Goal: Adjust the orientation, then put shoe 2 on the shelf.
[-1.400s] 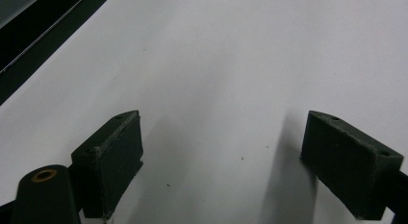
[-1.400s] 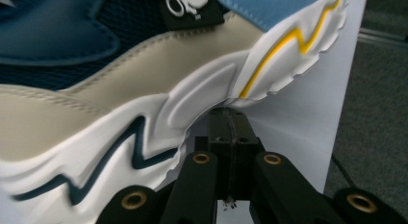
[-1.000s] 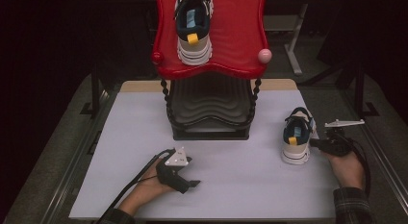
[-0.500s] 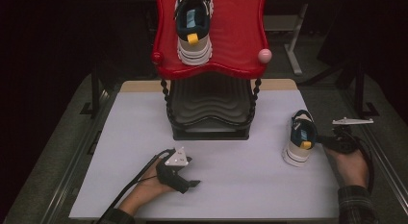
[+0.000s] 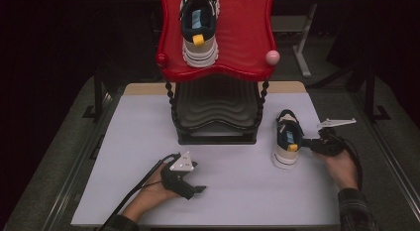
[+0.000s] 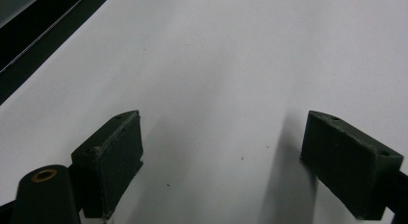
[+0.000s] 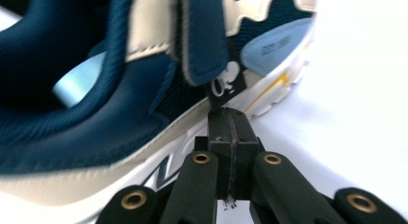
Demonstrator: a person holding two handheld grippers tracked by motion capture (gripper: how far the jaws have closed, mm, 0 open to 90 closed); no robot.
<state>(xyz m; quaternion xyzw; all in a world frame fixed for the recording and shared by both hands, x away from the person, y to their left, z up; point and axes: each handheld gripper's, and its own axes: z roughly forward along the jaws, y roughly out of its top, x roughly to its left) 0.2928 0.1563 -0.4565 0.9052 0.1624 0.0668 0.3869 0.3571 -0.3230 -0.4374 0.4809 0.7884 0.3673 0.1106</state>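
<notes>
One shoe [image 5: 199, 28] already sits on the red shelf top [image 5: 247, 37]; its mate [image 5: 286, 139] stands on the counter [image 5: 124, 142] right of the rack, its tab pinched by the right gripper [image 5: 308, 142]; lifting remains; the left gripper [image 5: 198, 190] rests idle, fingers [image 6: 113, 156] spread.

Two shoes, one on the red rack [image 5: 247, 37] and one on the table [image 5: 124, 142], and two grippers.
</notes>
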